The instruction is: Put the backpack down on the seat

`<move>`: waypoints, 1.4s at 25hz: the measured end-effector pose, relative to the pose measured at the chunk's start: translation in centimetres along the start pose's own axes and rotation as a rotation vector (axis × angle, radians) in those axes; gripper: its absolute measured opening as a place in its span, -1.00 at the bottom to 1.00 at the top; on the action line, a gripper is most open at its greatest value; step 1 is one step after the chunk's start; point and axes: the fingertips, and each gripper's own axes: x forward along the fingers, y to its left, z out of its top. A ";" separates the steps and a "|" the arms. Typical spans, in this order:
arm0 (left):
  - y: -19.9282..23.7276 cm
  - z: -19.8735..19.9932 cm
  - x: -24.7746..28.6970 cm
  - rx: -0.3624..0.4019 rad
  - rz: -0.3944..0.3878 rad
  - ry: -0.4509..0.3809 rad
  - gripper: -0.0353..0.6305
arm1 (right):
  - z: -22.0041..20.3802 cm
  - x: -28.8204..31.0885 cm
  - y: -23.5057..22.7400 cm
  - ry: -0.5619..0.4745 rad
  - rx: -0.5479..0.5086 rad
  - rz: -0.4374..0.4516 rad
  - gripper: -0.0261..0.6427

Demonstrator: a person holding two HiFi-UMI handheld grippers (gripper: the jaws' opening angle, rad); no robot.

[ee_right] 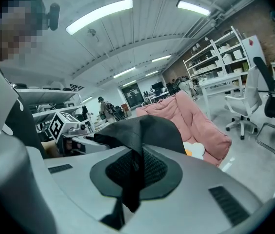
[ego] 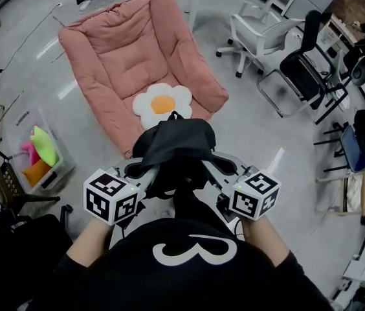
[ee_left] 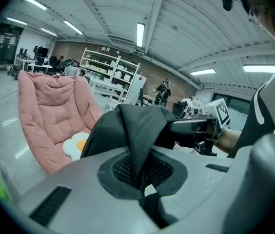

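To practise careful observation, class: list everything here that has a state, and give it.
backpack: held aloft, not yet set down.
left gripper: shut on backpack.
right gripper: shut on backpack.
seat: open, bearing one cushion.
cushion: lying flat on seat.

Bright, even indoor light in all three views. Source is the ceiling tube lights (ee_left: 140,33): long strips across the top of both gripper views, clipped to pure white in the right gripper view. In the head view the glossy floor (ego: 254,122) throws pale streaks at upper left and a glare spot right of centre. Shadows are soft, only a faint one at the edge of the pink seat (ego: 124,50). The black backpack (ego: 173,141) is crushed to a near-featureless dark mass. Gripper views have heavy fisheye: black vignette in the corners, lines bowed toward the edges, soft nearest foreground at the bottom, a fairly sharp background.
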 end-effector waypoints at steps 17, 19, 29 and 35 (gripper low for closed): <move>9.2 7.2 6.6 -0.123 0.055 0.046 -0.86 | 7.2 10.4 -9.7 0.062 0.042 0.122 -0.86; 10.6 8.6 7.3 -0.138 0.067 0.049 -0.86 | 8.6 11.9 -10.7 0.074 0.042 0.141 -0.86; 16.5 14.3 9.7 -0.207 0.111 0.029 -0.86 | 14.7 18.3 -14.5 0.102 0.012 0.221 -0.86; 20.0 17.9 10.4 -0.210 0.157 -0.003 -0.86 | 18.2 21.5 -15.9 0.106 -0.026 0.263 -0.86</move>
